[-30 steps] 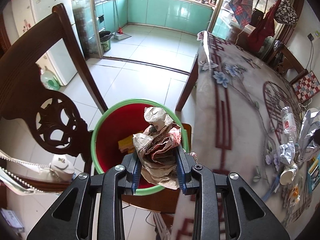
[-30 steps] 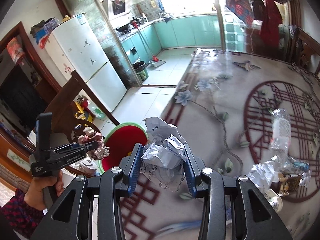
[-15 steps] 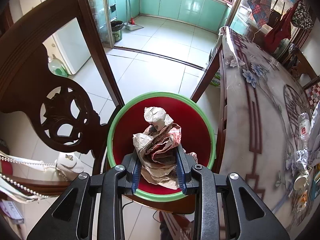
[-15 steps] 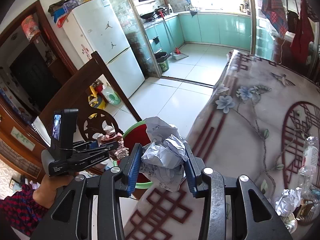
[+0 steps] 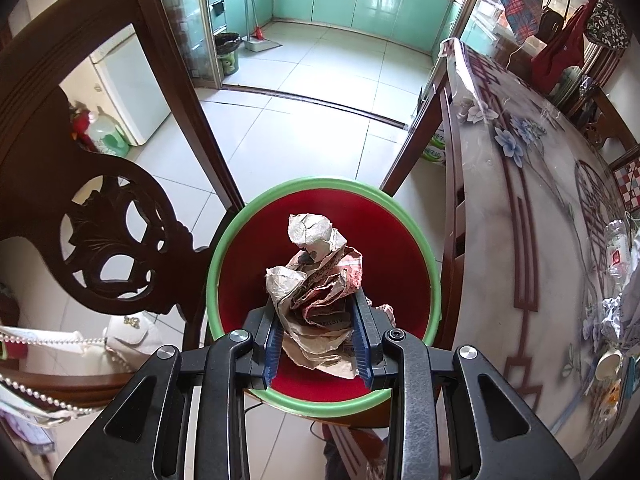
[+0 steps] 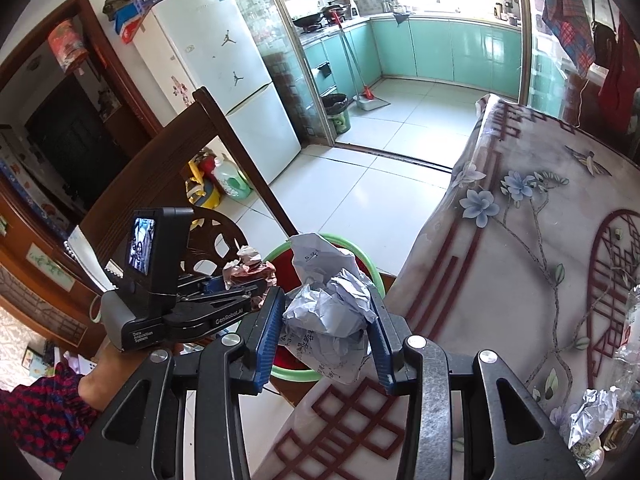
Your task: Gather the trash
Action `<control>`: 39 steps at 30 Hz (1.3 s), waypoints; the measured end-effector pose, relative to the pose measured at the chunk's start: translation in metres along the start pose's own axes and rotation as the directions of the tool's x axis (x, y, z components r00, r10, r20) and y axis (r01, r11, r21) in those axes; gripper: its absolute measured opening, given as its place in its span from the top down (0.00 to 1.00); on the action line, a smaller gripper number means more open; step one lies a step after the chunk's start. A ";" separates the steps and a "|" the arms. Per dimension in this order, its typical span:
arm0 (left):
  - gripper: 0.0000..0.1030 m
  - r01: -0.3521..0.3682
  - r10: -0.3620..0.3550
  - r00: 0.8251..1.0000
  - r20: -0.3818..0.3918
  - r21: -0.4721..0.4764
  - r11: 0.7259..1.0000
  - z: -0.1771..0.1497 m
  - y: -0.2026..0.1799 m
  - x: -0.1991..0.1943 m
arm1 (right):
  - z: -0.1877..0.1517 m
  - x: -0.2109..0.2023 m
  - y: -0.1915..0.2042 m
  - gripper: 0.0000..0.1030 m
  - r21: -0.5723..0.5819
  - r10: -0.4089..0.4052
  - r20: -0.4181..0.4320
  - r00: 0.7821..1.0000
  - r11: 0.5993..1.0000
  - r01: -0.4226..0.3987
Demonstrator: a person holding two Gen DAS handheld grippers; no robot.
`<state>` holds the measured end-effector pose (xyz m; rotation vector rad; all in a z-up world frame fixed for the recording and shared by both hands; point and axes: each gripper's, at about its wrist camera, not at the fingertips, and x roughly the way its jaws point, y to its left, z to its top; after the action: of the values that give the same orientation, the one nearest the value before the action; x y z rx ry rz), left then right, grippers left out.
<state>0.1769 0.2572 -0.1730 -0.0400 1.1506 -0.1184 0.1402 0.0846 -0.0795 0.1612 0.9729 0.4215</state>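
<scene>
Left gripper (image 5: 318, 338) clamped on crumpled brown-and-pink paper wad (image 5: 316, 300), dead centre over round red green-rimmed plastic bin (image 5: 430, 264). Right gripper (image 6: 326, 336) pinching crumpled white paper ball (image 6: 332, 308), bin just past it, mid-frame, so farther off.

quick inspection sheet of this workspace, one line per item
surface: floral plastic-covered tablecloth on the table, mostly bare near the edge
job's things: crumpled brown paper wad over the red bin with green rim; crumpled white paper wad beside the table edge
clutter: crumpled foil and clear plastic bottle on the table
grippers: left tool shut on the brown wad; right tool shut on the white wad
cables: nothing seen
surroundings: carved dark wooden chair, white fridge, teal kitchen cabinets
</scene>
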 end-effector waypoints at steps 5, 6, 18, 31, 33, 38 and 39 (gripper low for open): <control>0.72 -0.009 0.009 0.999 -0.036 -0.003 1.000 -0.003 0.000 0.013 | -0.004 0.008 -0.009 0.63 0.048 0.036 -0.012 0.999 0.998 -0.035; 0.72 -0.009 0.009 0.999 -0.040 -0.004 1.000 -0.003 -0.001 0.015 | -0.004 0.010 -0.010 0.63 0.060 0.046 -0.015 0.999 0.997 -0.045; 0.72 -0.004 0.004 1.000 -0.031 -0.019 1.000 0.000 -0.005 0.013 | -0.004 0.018 -0.001 0.63 -0.017 0.004 -0.030 1.000 1.000 -0.005; 0.34 -0.004 0.005 1.000 0.021 -0.047 0.999 0.000 -0.002 0.001 | 0.006 0.020 0.019 0.55 -0.099 0.045 0.015 0.999 0.994 -0.044; 0.33 -0.010 0.012 0.999 0.035 -0.055 0.998 0.000 0.000 -0.004 | 0.006 0.018 0.021 0.54 -0.101 0.058 0.023 0.998 0.993 -0.056; 0.33 -0.020 0.024 0.998 0.064 -0.068 0.997 -0.002 0.002 -0.014 | -0.001 0.012 0.016 0.54 -0.080 0.058 0.021 0.998 0.995 -0.056; 0.33 -0.019 0.023 0.997 0.070 -0.065 0.998 -0.003 0.001 -0.016 | -0.004 0.009 0.013 0.54 -0.076 0.048 0.020 0.999 0.996 -0.046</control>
<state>0.1681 0.2597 -0.1593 -0.0885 1.0835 -0.0609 0.1379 0.1005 -0.0843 0.1200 0.9313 0.4984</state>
